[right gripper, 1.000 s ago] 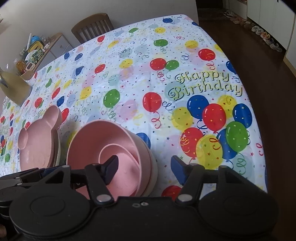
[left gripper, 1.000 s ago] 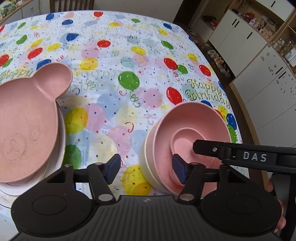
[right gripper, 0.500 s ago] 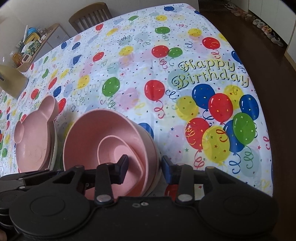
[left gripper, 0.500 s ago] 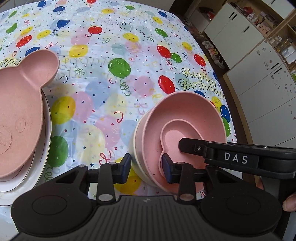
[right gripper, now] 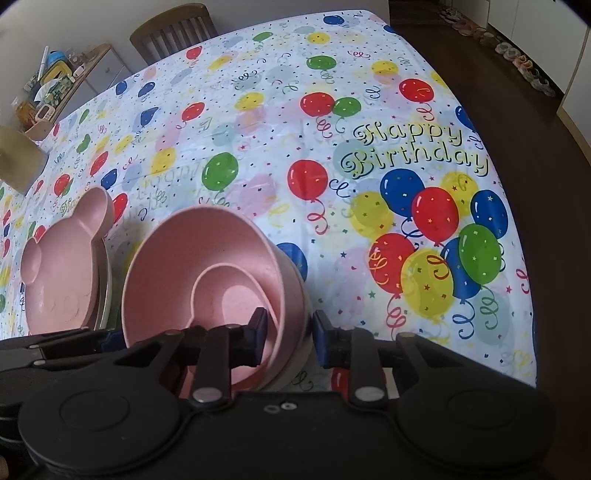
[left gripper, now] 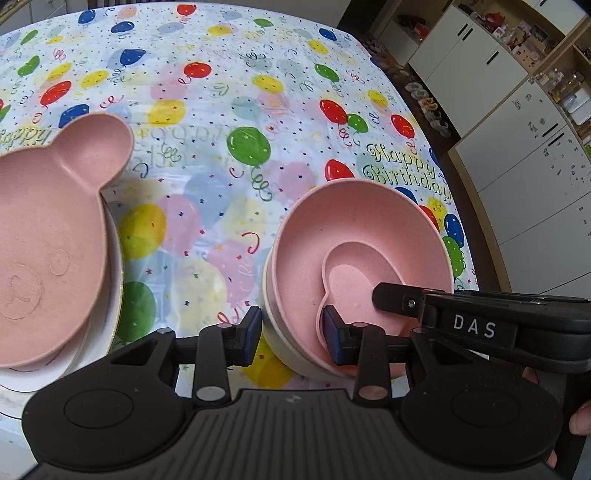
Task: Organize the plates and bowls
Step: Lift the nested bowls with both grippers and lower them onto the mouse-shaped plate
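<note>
A stack of bowls [left gripper: 354,229] stands on the table: a cream bowl at the bottom, a large pink bowl in it, and a small pink heart-shaped bowl [left gripper: 354,280] inside. My left gripper [left gripper: 291,336] is shut on the stack's near left rim. My right gripper [right gripper: 288,332] is shut on the stack's right rim [right gripper: 291,291]. The stack [right gripper: 192,266] looks tilted. A pink bear-shaped plate [left gripper: 48,236] lies on white plates to the left, also in the right wrist view [right gripper: 62,273].
The table carries a balloon-print birthday cloth [right gripper: 369,155]. Its right edge [left gripper: 454,192] drops to a dark floor with white cabinets [left gripper: 524,155] beyond. A wooden chair [right gripper: 173,29] and a cluttered shelf [right gripper: 55,85] stand at the far side.
Both grippers have closed from wide open onto the rims of the bowl stack, one on each side. The plates have not moved.
</note>
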Motion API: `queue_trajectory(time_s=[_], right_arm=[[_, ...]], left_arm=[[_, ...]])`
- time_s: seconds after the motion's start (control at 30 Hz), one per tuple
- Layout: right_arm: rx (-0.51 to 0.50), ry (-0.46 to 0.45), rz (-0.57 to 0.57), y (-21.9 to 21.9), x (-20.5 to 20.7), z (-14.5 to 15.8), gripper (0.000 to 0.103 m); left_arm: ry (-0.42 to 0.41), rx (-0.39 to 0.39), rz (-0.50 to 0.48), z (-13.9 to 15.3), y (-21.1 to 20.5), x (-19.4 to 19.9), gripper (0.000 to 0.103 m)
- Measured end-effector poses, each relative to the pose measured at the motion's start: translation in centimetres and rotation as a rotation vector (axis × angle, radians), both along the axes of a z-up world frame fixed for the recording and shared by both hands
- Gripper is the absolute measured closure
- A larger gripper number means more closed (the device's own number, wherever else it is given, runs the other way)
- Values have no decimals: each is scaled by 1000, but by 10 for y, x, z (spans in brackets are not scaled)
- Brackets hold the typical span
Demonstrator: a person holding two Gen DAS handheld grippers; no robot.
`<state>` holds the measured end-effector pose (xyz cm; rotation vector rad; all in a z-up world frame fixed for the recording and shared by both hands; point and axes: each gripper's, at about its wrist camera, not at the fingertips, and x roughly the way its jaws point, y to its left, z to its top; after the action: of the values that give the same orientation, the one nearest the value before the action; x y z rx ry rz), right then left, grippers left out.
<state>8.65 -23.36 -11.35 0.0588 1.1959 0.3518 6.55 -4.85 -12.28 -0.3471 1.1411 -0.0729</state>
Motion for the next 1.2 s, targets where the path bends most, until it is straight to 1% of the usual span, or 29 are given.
queue_trajectory(time_s=[0.2, 0.43, 0.6, 0.8, 1.03, 1.2], right_arm=[[-5, -21, 17, 16, -3, 11, 79], [-4, -61, 56, 43, -5, 33, 79], [2, -94, 98, 71, -3, 49, 79], [19, -124, 158, 111, -1, 65, 79], [42, -131, 234, 163, 1, 72, 79], [51, -121, 281, 196, -1, 71, 79]], left_arm=[[-23, 1, 20, 12, 15, -6, 68], [-61, 15, 56, 36, 43, -12, 68], [-95, 29, 102, 54, 69, -15, 68], [-119, 66, 166, 70, 104, -21, 68], [-123, 101, 241, 79, 147, -31, 68], [-111, 108, 293, 75, 172, -42, 68]])
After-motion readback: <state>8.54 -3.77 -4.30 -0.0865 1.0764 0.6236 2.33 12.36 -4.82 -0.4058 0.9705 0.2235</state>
